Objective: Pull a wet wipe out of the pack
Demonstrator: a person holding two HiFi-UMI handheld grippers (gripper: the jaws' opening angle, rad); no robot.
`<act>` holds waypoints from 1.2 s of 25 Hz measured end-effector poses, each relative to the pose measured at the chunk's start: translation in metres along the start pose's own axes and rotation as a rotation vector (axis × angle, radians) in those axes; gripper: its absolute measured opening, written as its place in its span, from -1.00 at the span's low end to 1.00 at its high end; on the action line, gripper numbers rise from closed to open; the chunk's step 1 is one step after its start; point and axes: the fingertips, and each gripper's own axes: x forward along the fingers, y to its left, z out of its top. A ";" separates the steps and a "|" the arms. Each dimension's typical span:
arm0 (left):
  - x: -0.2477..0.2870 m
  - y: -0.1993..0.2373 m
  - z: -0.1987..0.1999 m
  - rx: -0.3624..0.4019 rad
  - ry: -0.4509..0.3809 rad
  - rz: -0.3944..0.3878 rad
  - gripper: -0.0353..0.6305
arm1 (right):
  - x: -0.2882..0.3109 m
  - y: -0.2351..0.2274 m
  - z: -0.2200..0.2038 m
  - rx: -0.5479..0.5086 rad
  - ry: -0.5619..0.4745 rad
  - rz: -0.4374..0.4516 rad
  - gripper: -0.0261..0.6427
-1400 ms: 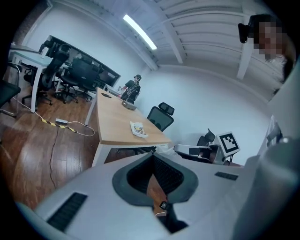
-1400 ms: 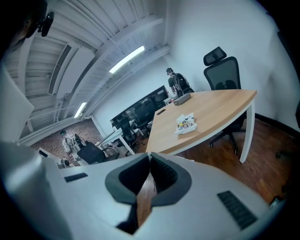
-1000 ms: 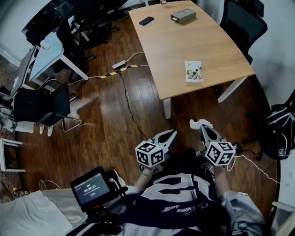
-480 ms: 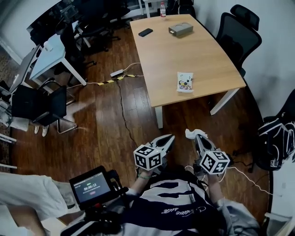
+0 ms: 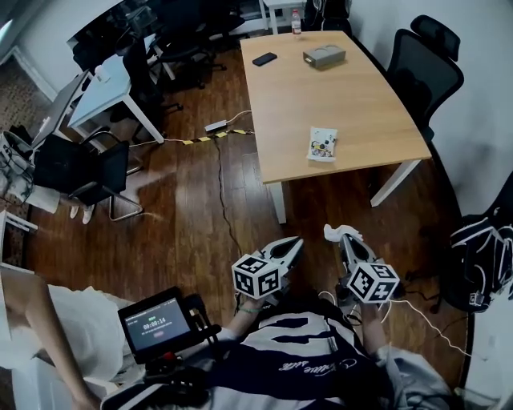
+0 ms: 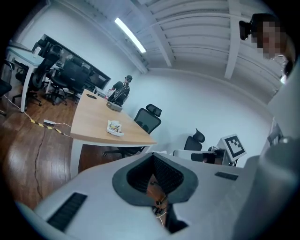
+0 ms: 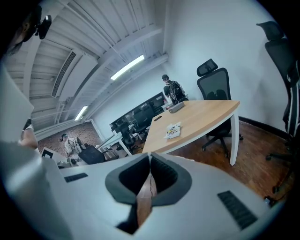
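Observation:
The wet wipe pack (image 5: 323, 144), white with a colourful print, lies flat near the front edge of the light wooden table (image 5: 361, 96). It also shows in the left gripper view as the pack (image 6: 115, 127) and in the right gripper view as the pack (image 7: 173, 130). Both grippers hang over the wooden floor in front of the table, well short of the pack. My left gripper (image 5: 293, 243) points toward the table, and its jaws (image 6: 153, 157) meet with nothing between them. My right gripper (image 5: 335, 234) is beside it, its jaws (image 7: 150, 157) shut and empty.
A phone (image 5: 264, 59), a grey box (image 5: 324, 56) and a bottle (image 5: 296, 22) sit at the table's far end. A black office chair (image 5: 425, 64) stands at its right side. A power strip (image 5: 216, 126) and cable (image 5: 227, 192) cross the floor. Another person in white (image 5: 56, 328) is at the lower left.
Both grippers have moved a little toward the table and stayed shut. The pack sits closer in the head view. The person in white at the lower left has shifted.

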 end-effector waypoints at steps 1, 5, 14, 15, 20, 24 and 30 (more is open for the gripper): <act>0.000 -0.002 -0.001 0.004 0.000 0.005 -0.88 | -0.001 -0.001 0.000 0.000 0.001 0.004 -0.92; 0.002 -0.010 -0.002 0.019 -0.003 0.014 -0.88 | -0.004 -0.003 0.001 0.000 0.002 0.016 -0.92; 0.012 -0.020 -0.001 0.040 -0.005 -0.008 -0.88 | -0.013 -0.008 0.002 -0.007 -0.001 0.012 -0.93; 0.013 -0.020 0.000 0.043 -0.005 -0.010 -0.88 | -0.012 -0.008 0.002 -0.008 -0.001 0.010 -0.93; 0.013 -0.013 0.008 0.044 -0.020 -0.002 -0.88 | -0.009 -0.008 0.004 -0.014 -0.003 0.008 -0.93; 0.014 -0.008 0.013 0.045 -0.023 0.000 -0.88 | -0.005 -0.009 0.007 -0.012 -0.008 0.005 -0.93; 0.012 -0.005 0.010 0.044 -0.016 0.003 -0.88 | -0.001 -0.009 0.004 -0.017 -0.002 0.004 -0.93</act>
